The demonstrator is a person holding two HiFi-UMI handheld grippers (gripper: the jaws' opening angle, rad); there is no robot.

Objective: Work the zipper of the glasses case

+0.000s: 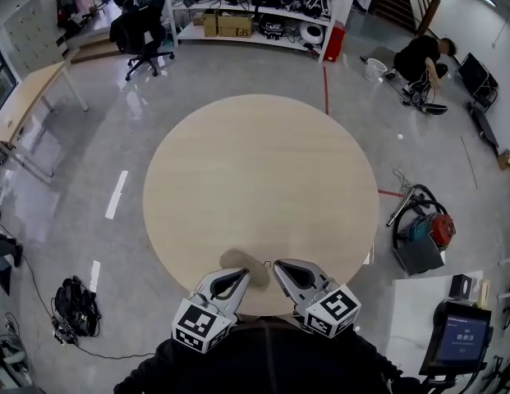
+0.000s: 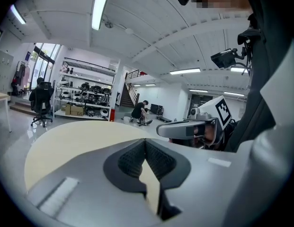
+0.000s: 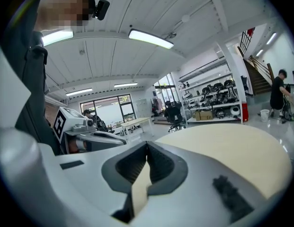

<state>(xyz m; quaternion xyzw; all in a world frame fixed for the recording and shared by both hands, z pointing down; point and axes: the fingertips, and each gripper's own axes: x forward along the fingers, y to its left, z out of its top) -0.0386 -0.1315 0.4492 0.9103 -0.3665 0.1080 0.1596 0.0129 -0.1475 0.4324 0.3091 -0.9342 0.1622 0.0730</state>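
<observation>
The left gripper (image 2: 145,141) and right gripper (image 3: 147,144) are held, jaws pressed together on nothing, over the near edge of the round beige wooden table (image 1: 263,171); the glasses case is shown in no view. Brown cardboard boxes (image 1: 226,25), contents unseen, are shelved on the white rack (image 1: 167,11); the red floor machine (image 1: 439,230) is shown by the head view alone.

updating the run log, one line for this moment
left gripper: shut, empty; right gripper: shut, empty; position: near edge of table; glasses case: not in view
</observation>
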